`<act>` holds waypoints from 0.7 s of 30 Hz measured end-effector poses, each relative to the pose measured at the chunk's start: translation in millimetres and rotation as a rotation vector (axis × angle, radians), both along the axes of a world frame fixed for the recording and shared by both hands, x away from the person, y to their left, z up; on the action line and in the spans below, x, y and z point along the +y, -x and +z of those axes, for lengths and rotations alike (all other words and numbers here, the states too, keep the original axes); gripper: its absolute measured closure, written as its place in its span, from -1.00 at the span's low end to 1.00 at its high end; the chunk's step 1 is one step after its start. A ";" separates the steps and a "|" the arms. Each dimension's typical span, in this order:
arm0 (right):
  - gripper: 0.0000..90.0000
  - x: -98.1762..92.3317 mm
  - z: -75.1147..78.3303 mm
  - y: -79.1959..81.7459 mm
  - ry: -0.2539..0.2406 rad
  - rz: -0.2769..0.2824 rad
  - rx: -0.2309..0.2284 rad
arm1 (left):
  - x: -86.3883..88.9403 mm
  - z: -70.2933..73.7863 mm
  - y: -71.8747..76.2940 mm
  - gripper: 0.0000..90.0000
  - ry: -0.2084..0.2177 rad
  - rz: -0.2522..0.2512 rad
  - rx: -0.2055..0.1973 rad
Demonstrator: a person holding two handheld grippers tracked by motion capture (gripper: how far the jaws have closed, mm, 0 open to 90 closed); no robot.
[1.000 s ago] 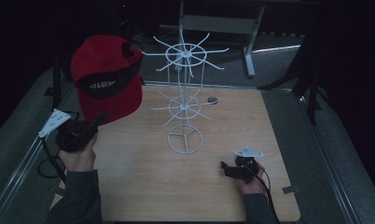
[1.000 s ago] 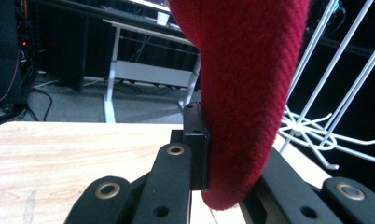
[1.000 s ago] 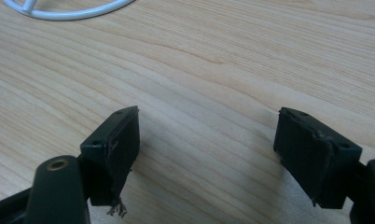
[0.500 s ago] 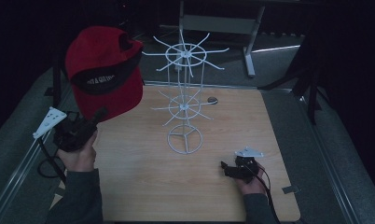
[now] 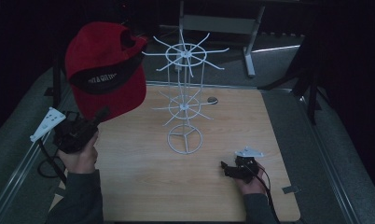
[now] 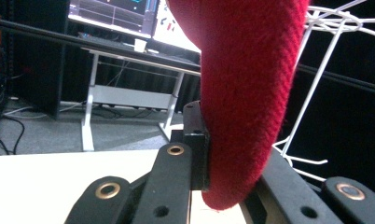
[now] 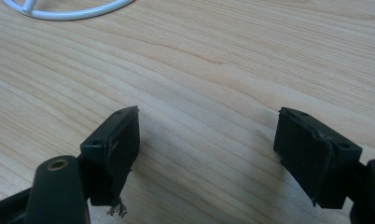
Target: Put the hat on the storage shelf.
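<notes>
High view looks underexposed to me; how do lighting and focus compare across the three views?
High view: dim, surroundings nearly black, though the red knitted cap with a black band and white wire rack stay readable. Left gripper view: brighter, the cap's weave sharp up close, clamped in the left claw. Right gripper view: evenly lit, wood-grain table crisp, the open right claw casting soft shadows.

**Hidden and cut-off parts around the wire rack**

Red cap (image 6: 246, 93) is running off the top edge in the left gripper view, crown unseen, and its fabric is covering the left gripper (image 6: 209, 158) pad faces. Wire rack (image 6: 330, 70) is getting cropped at the right edge there, behind the cap. In the right gripper view the rack's base ring (image 7: 69, 11) is being cut by the top edge. Small dark round object (image 5: 212, 99) just behind the rack is staying too small to identify. Cap lettering is reading too blurred.
</notes>
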State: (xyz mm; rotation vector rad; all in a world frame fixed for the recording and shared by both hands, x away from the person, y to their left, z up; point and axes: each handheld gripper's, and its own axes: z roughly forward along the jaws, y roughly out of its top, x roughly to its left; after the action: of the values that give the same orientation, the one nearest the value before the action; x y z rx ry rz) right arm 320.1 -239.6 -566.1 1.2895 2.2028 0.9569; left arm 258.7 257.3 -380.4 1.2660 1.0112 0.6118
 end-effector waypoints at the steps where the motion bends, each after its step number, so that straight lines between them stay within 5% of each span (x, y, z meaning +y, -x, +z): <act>1: -0.50 0.0 0.0 0.0 0.000 0.000 0.000 | -0.8 -0.1 0.5 0.91 -0.004 -0.003 -0.002; 21: -0.50 -0.2 0.0 -0.1 0.002 0.001 -0.001 | -6.6 2.0 7.8 0.90 -0.005 -0.034 -0.033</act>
State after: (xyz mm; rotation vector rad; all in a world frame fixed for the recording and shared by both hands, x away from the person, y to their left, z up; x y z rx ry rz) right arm 320.1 -239.8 -566.1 1.2868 2.2034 0.9549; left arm 251.0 250.8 -378.4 1.2714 0.9598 0.6080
